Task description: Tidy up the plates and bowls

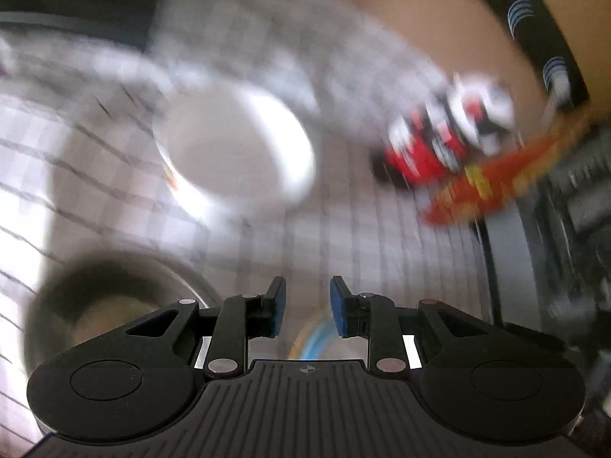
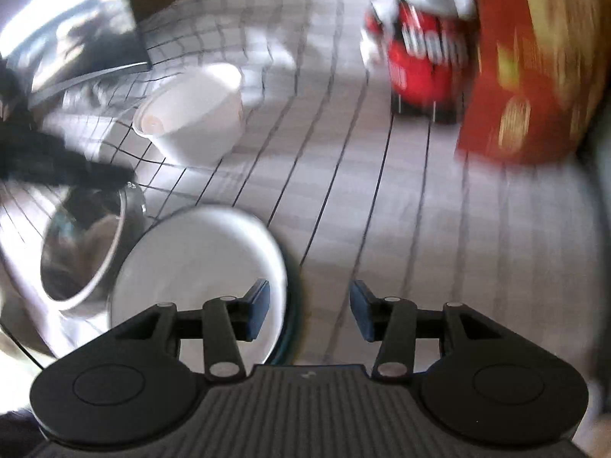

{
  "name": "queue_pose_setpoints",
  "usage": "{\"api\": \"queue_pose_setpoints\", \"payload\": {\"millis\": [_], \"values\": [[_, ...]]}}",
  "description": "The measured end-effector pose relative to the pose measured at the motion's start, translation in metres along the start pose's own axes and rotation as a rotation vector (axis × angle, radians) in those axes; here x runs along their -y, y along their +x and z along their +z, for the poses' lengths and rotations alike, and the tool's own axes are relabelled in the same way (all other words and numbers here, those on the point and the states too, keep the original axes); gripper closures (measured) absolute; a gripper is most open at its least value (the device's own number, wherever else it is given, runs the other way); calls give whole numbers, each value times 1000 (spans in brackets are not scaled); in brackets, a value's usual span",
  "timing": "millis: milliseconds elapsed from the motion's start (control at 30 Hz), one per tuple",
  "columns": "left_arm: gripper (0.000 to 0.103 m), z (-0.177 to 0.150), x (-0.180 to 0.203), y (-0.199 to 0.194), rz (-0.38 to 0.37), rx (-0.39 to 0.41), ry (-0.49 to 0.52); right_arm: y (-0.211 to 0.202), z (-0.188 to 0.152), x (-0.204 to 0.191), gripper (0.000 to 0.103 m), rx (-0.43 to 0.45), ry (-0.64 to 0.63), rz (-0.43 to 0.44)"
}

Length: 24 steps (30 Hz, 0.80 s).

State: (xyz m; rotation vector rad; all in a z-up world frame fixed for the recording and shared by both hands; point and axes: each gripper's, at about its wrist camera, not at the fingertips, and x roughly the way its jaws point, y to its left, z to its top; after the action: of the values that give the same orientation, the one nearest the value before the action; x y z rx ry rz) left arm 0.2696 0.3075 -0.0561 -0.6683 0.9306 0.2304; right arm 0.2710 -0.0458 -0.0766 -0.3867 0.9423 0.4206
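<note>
Both views motion-blurred. Left wrist view, left to right: round steel bowl (image 1: 110,305) sat at lower left on the grid-checked white cloth (image 1: 382,252) covering the desk. White ceramic bowl (image 1: 233,152) stood further out, upright, apart from the steel one. Left gripper (image 1: 307,307) hung over the cloth with jaws narrowly parted, nothing between the blue pads (image 1: 338,307). Blue-and-yellow banded rim (image 1: 313,337) showed just under the jaws; couldn't tell what it belonged to. Red-and-white pack (image 1: 446,133) and orange-red carton (image 1: 496,179) lay at far right, touching or nearly so.

Right wrist view, left to right: steel bowl (image 2: 84,252) at left, tilted toward the camera, dark blurred shape across its top. White ceramic bowl (image 2: 194,110) beyond it, apart. White round plate with dark teal rim (image 2: 198,267) lay just beside the steel bowl, under the gripper's left finger. Right gripper (image 2: 310,311) had jaws wide apart, holding nothing; cloth (image 2: 439,248) showed between the pads. Red pack (image 2: 424,57) and carton (image 2: 534,68) stood top right, side by side
</note>
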Motion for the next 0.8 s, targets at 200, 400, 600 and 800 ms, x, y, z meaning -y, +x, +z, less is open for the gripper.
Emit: {"api": "queue_pose_setpoints", "payload": {"millis": [200,400,600,800], "values": [[74,39,-52,5,142,173,-181,-5,65,-39,33,103,-281,-74],[74,58,-82,41,194,173,-276,48,131,-47,33,-32,-219,146],[74,64,-88,68,161,175,-292,109,178,-27,40,-81,53,259],[78,58,-64,75,101,127,-222,149,177,-27,73,-152,140,276]]}}
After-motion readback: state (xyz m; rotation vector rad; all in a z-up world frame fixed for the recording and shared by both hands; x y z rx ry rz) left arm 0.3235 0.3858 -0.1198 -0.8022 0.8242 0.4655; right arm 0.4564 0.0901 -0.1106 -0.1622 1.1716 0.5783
